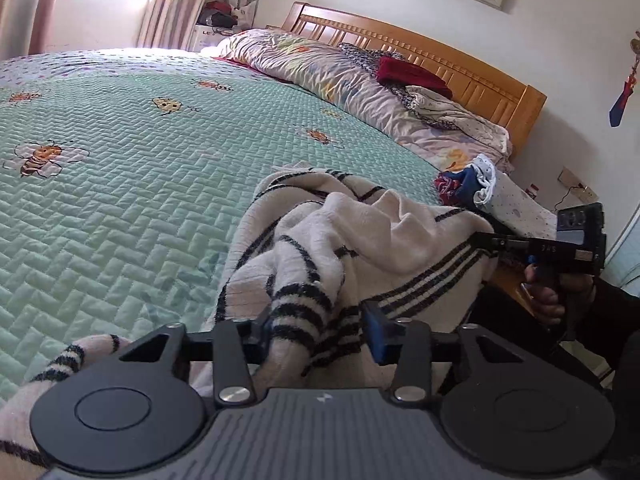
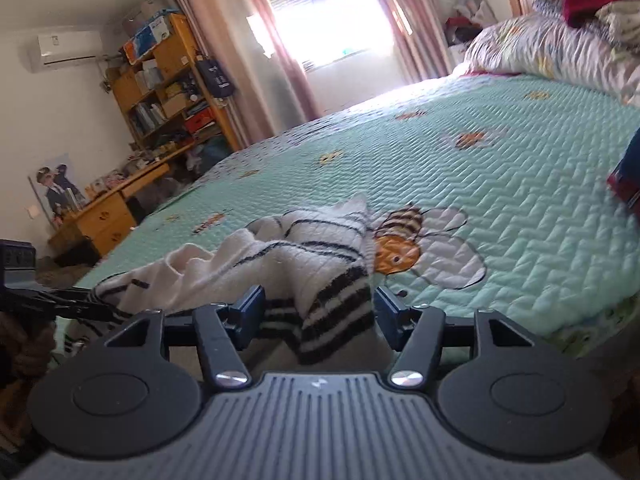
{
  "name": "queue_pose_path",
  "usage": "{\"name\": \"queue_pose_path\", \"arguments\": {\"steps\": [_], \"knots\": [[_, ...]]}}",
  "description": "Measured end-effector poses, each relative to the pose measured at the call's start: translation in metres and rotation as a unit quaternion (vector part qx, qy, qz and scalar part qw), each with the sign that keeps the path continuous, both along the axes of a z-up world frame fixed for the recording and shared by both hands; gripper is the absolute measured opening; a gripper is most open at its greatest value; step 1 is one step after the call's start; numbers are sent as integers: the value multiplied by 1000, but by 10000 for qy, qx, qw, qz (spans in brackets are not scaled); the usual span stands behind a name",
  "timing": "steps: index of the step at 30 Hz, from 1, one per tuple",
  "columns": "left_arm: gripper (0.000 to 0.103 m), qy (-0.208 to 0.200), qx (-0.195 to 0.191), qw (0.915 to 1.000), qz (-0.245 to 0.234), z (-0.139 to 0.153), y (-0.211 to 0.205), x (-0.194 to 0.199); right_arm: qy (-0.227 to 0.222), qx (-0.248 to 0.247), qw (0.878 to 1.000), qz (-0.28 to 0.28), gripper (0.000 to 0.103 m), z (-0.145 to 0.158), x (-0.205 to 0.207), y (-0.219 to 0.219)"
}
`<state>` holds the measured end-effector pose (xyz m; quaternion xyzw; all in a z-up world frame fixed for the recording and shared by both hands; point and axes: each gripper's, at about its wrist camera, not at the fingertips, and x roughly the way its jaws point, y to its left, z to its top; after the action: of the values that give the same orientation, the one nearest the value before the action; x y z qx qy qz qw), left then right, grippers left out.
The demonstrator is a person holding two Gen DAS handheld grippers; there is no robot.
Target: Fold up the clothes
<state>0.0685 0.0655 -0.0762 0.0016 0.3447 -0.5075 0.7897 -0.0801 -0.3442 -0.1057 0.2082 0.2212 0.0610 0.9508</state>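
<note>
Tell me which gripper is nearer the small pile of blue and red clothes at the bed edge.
Right. The right gripper grips the striped sweater just below that pile; the left gripper sits farther back at the sweater's near end.

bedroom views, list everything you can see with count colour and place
striped sweater: 1, cream with black stripes, bunched at near bed edge
quilt: 1, mint green with bees, covering bed
duvet: 1, pale floral, along headboard
headboard: 1, orange wood, by wall
red garment: 1, dark red, on duvet
shelf unit: 1, wooden, beside window
air conditioner: 1, white, on wall
left gripper: open, cuff between its fingers
right gripper: open, striped edge between its fingers
</note>
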Motion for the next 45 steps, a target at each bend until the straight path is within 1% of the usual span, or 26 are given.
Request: {"name": "queue_pose_path", "arguments": {"steps": [1, 2, 3, 5, 6, 7, 9, 12, 15, 19, 21, 25, 28, 29, 31, 32, 33, 34, 36, 38, 40, 41, 42, 43, 44, 45], "knots": [[28, -34, 77, 10000, -42, -1, -3, -3, 52, 143, 9998, 122, 63, -3, 4, -3], [22, -69, 154, 9998, -85, -2, -5, -6, 96, 273, 9993, 230, 63, -5, 7, -6], [16, -103, 229, 9996, -124, -2, -8, -9, 46, 273, 9994, 213, 63, -4, 7, -7], [13, -163, 314, 9993, -126, -3, -12, -14, -120, 128, 9995, 279, 55, 0, 4, -4], [12, -191, 355, 9991, -122, -4, -14, -16, -182, 16, 9993, 326, 32, 3, 3, -1], [12, -196, 381, 9991, -64, -5, -16, -17, -150, -159, 9990, 391, 12, 4, 4, 4], [12, -280, 438, 9985, 152, -4, -17, -16, -50, -581, 9970, 501, 12, 5, 5, 16], [12, -479, 420, 9967, 512, 5, -14, -14, 24, -863, 9948, 547, 12, 5, 8, 27], [11, -677, 402, 9931, 872, 13, -11, -12, -144, -1095, 9927, 485, 11, 13, 3, 35], [10, -939, 376, 9857, 1349, 25, -7, -10, -470, -1401, 9883, 365, 11, 32, -2, 44], [10, -1072, 357, 9808, 1591, 31, -5, -8, -698, -1445, 9866, 288, 10, 44, -2, 50], [10, -1435, 30, 9655, 2173, 67, 10, 10, -1222, -1513, 9805, 273, 10, 74, 6, 68], [10, -1730, -285, 9532, 2463, 97, 22, 13, -1718, -1526, 9728, 292, 10, 100, 16, 84], [10, -1778, -463, 9495, 2544, 106, 28, 13, -1881, -1544, 9696, 260, 10, 108, 19, 90], [11, -1746, -696, 9450, 2678, 113, 36, 10, -2154, -1568, 9636, 220, 10, 120, 26, 101], [11, -1677, -686, 9442, 2752, 109, 38, 9, -2193, -1609, 9620, 247, 10, 120, 30, 106], [11, -1607, -667, 9435, 2820, 104, 39, 7, -2141, -1699, 9616, 248, 10, 116, 34, 110], [11, -1509, -537, 9457, 2827, 95, 37, 6, -2082, -1790, 9612, 248, 11, 111, 39, 115], [12, -1210, -249, 9508, 2840, 67, 32, 3, -1780, -1998, 9631, 287, 11, 93, 48, 125], [13, -944, 17, 9546, 2825, 38, 26, -3, -1296, -2115, 9677, 447, 11, 70, 57, 133], [18, -728, 200, 9556, 2848, 13, 19, -10, -734, -2153, 9721, 567, 12, 43, 60, 147], [20, -617, 287, 9558, 2861, 1, 16, -13, -534, -2178, 9724, 638, 13, 34, 60, 151], [25, -490, 327, 9548, 2913, -11, 16, -14, -343, -2208, 9722, 704, 16, 25, 60, 156], [26, -511, 360, 9543, 2924, -15, 15, -14, -249, -2293, 9703, 733, 22, 18, 55, 164], [28, -532, 393, 9537, 2935, -18, 14, -15, -163, -2384, 9681, 756, 26, 12, 51, 171], [31, -554, 427, 9531, 2943, -22, 13, -15, -165, -2524, 9648, 721, 34, 10, 48, 174]]}}
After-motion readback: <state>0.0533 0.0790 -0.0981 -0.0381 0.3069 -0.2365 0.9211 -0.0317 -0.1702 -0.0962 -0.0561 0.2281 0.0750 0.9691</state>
